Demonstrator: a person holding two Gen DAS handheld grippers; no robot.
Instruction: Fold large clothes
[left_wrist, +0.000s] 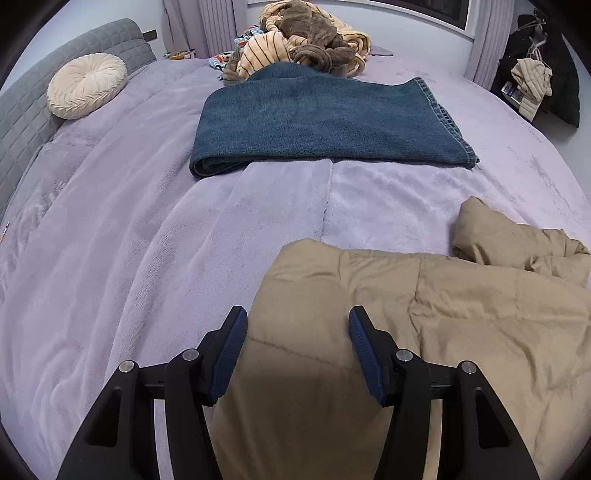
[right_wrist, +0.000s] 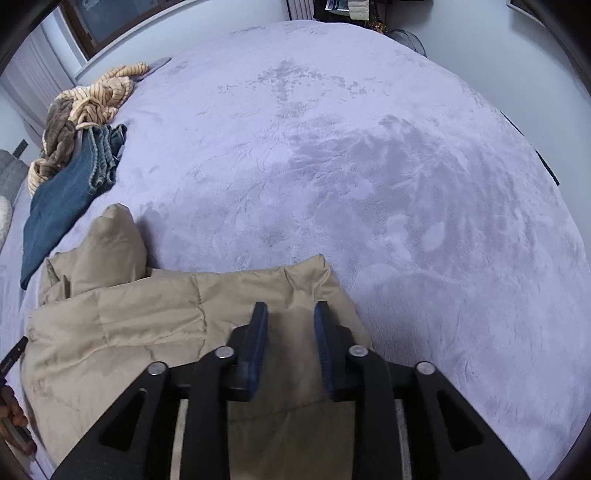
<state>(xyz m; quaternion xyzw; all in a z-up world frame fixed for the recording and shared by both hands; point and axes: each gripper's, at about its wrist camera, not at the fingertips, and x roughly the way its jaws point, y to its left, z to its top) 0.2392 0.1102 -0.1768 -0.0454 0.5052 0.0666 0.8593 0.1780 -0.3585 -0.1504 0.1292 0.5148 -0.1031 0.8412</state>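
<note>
A tan quilted jacket (left_wrist: 424, 314) lies folded on the lilac bed cover (left_wrist: 110, 240), near the front edge. My left gripper (left_wrist: 298, 317) hovers over the jacket's left edge, jaws wide apart, nothing pinched between them. In the right wrist view the same jacket (right_wrist: 129, 325) fills the lower left, one sleeve end sticking up at the back. My right gripper (right_wrist: 290, 310) hangs over the jacket's right corner with a clear gap between its blue pads, and the cloth lies below them, not gripped.
Folded blue jeans (left_wrist: 325, 125) lie farther back on the bed, against a pile of striped and brown clothes (left_wrist: 306, 40). A round cream cushion (left_wrist: 86, 85) rests by the grey headboard (left_wrist: 22, 110). A person's hand (right_wrist: 14, 424) shows at the lower left. Bare cover (right_wrist: 369, 166) spreads to the right.
</note>
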